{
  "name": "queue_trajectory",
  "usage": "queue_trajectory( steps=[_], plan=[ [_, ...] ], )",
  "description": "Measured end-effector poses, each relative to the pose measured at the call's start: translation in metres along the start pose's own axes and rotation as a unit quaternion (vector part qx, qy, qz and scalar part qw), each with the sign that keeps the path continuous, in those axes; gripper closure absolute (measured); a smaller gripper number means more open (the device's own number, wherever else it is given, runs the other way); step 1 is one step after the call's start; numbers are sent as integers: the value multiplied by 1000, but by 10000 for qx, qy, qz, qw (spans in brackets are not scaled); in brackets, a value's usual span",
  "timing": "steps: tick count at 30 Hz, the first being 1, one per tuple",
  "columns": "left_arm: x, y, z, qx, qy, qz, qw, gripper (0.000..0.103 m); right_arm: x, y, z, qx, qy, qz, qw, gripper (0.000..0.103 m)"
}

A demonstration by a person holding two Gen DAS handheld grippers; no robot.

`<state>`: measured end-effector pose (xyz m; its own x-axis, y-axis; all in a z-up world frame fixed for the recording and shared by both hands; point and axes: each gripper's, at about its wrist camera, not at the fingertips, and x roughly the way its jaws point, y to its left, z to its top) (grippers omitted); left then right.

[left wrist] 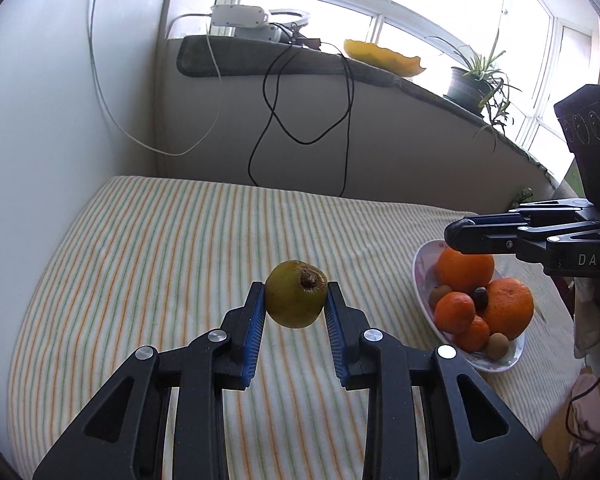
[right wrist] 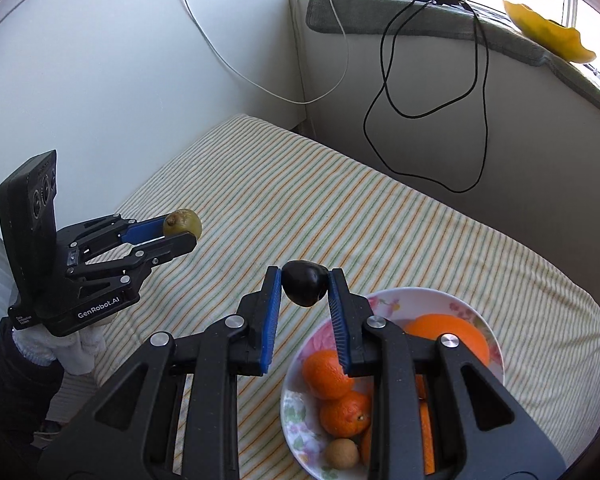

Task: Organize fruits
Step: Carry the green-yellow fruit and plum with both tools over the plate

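Mid-sort: the left gripper (left wrist: 296, 300) jaws clamp a green-brown round fruit (left wrist: 296, 294); the right gripper (right wrist: 305, 290) jaws clamp a dark glossy fruit (right wrist: 304, 283) beside the floral white plate (right wrist: 496, 340); each probably needs setting down separately.

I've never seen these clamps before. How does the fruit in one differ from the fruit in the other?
The green fruit in the left gripper is yellowish-green with a dry brown end; the dark fruit in the right gripper is nearly black and glossy. The dark fruit hangs nearer the plate. Both are pinched, lifted.

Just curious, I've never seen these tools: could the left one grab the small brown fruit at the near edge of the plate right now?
Probably not yet: the left gripper has its jaws shut on a green fruit, leaving no room for the small brown fruit.
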<state>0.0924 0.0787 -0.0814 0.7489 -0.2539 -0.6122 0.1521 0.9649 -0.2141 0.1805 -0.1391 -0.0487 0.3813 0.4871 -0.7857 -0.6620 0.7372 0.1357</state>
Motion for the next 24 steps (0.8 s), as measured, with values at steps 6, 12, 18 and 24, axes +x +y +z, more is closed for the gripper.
queue_trajectory(
  steps=[6,12,18,24],
  plan=[
    [1,-33,7,208,-22,-250,9995,75,-18,-17,-14,112,-59,-102,9999,78],
    [9,-62,13,412,6,-447,9981,75,-29,-30,-27,240,-90,-136,9996,78],
    [18,-86,15,549,63,-602,9967,75,-38,-37,-40,313,-148,-125,9993,78],
    [29,-102,19,660,124,-673,9955,75,-42,-42,-51,363,-162,-43,9992,78]
  ],
)
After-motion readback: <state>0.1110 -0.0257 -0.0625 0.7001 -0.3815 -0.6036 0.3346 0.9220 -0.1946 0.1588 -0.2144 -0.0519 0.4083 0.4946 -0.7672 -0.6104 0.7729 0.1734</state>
